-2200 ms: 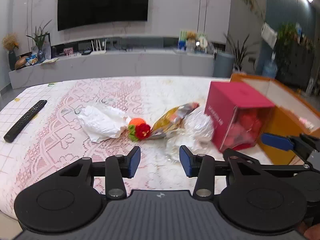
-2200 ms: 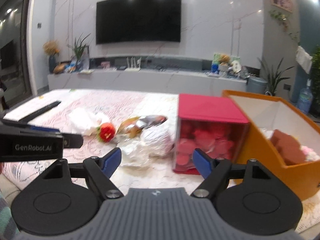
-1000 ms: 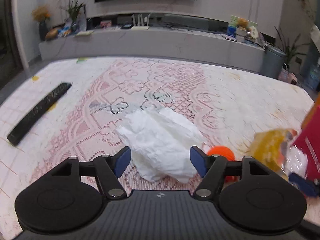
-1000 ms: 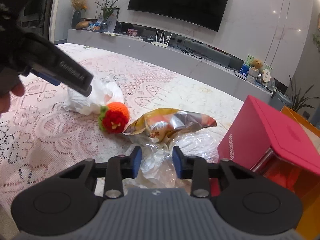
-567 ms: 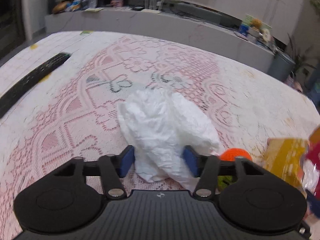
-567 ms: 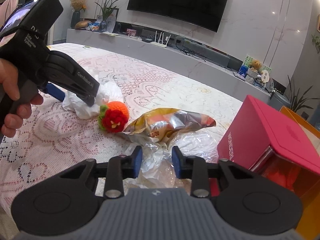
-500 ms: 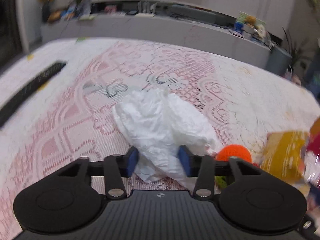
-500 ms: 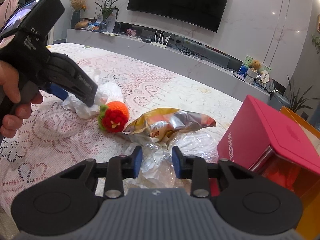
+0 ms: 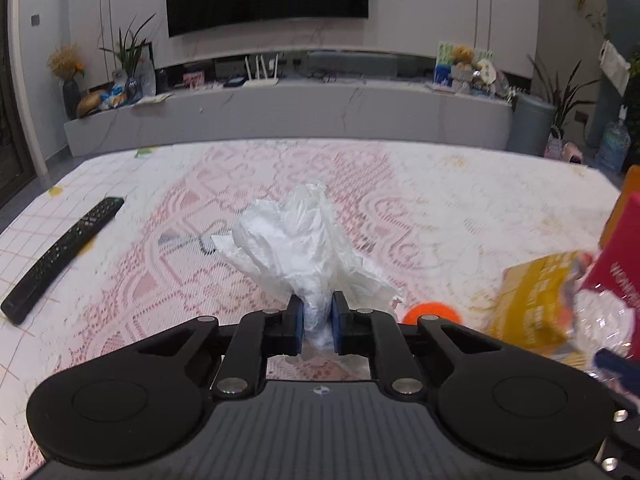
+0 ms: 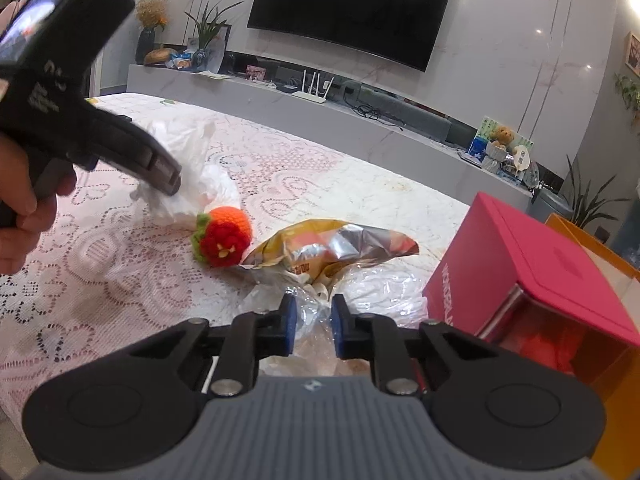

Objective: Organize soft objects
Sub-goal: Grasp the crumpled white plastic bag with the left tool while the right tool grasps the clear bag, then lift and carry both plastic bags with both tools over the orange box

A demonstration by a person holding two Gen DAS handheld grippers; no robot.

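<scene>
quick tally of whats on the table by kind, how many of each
Plastic bags: 2 (white bag in the left gripper, clear bag in the right gripper)
Snack wrappers: 1
Crochet toys: 1
Boxes: 2 (pink box, orange box)
Remotes: 1
Total: 7

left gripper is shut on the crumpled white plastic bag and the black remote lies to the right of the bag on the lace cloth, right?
Not quite. The left gripper is shut on the crumpled white plastic bag, but the black remote lies to the left of the bag, not the right, on the lace cloth. The left wrist view shows this.
</scene>
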